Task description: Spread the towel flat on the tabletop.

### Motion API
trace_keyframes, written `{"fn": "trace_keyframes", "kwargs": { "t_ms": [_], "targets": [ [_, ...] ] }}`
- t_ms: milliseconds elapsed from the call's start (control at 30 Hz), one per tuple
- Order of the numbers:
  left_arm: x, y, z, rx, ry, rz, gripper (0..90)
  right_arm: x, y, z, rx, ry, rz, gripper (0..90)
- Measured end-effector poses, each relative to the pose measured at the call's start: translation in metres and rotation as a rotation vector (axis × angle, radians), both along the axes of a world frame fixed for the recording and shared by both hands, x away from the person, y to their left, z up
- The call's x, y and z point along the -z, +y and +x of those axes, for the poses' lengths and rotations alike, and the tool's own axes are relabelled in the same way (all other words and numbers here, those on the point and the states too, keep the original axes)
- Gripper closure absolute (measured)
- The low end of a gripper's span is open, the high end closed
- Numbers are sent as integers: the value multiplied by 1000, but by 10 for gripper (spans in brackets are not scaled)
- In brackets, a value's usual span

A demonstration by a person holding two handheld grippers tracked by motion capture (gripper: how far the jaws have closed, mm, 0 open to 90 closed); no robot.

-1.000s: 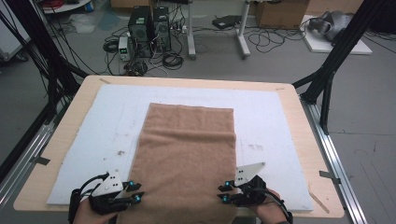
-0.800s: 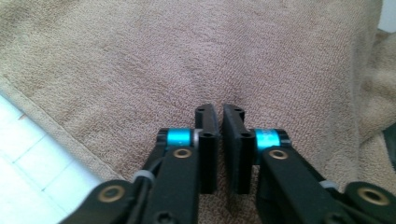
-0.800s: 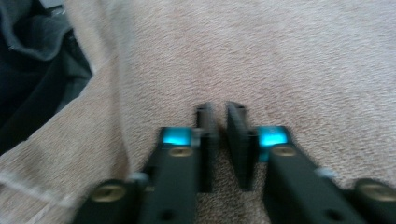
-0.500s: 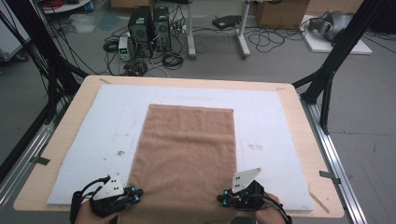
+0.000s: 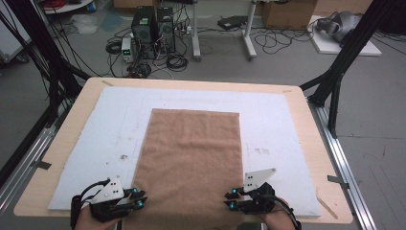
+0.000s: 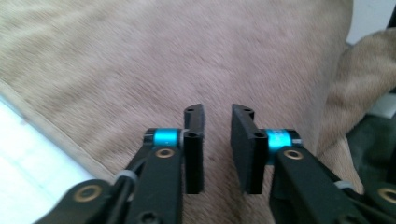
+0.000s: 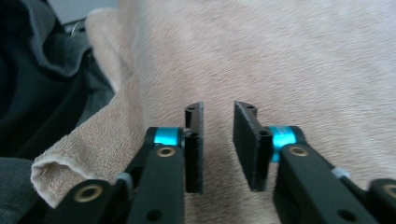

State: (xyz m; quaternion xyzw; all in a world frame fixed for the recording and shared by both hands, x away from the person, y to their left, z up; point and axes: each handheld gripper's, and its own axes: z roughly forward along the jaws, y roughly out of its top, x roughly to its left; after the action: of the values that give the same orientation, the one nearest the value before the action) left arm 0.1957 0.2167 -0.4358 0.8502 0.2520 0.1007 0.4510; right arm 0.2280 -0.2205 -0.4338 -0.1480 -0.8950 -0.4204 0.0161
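- In the high view I see the brown towel (image 5: 191, 158) spread flat on the white mat (image 5: 91, 143) that covers the wooden table (image 5: 306, 124). The towel is a long rectangle; its far edge is straight and its near end reaches the table edge on my side. The surface looks smooth, without big wrinkles.
- In the same view my left gripper (image 5: 136, 197) sits at the near left corner of the towel and my right gripper (image 5: 231, 199) at the near right corner, each with its tips at the side edge of the cloth.
- In the left gripper view the left gripper (image 6: 217, 149) has its jaws released, with a narrow gap and nothing between them. Under them is the towel (image 6: 187, 60), fuzzy and light brown, with a hemmed edge running along the white mat (image 6: 28, 154).
- In the right gripper view the right gripper (image 7: 218, 147) is also released, with an empty gap between the jaws. The towel (image 7: 289, 60) lies below, and its near end (image 7: 93, 140) hangs down in a fold beside dark clothing (image 7: 42, 93).
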Motion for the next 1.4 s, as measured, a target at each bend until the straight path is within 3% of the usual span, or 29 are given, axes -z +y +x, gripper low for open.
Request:
{"fn": "trace_keyframes", "kwargs": {
  "t_ms": [367,533,733,1067,1400],
  "targets": [
    [-14,-4,29,-44,-1,-37,532,-11,-10,25,120,-21,53,514],
    [-17,-6,44,-80,-1,-57,469,-17,-12,36,180,-56,42,434],
    [-22,-6,59,-116,-8,-63,391,-24,-11,52,226,-62,45,346],
    [-26,-11,78,-157,-21,-63,342,-31,2,76,240,-61,57,290],
    [-31,-12,84,-157,-32,-54,342,-34,4,79,240,-71,50,277]
  ]
}}
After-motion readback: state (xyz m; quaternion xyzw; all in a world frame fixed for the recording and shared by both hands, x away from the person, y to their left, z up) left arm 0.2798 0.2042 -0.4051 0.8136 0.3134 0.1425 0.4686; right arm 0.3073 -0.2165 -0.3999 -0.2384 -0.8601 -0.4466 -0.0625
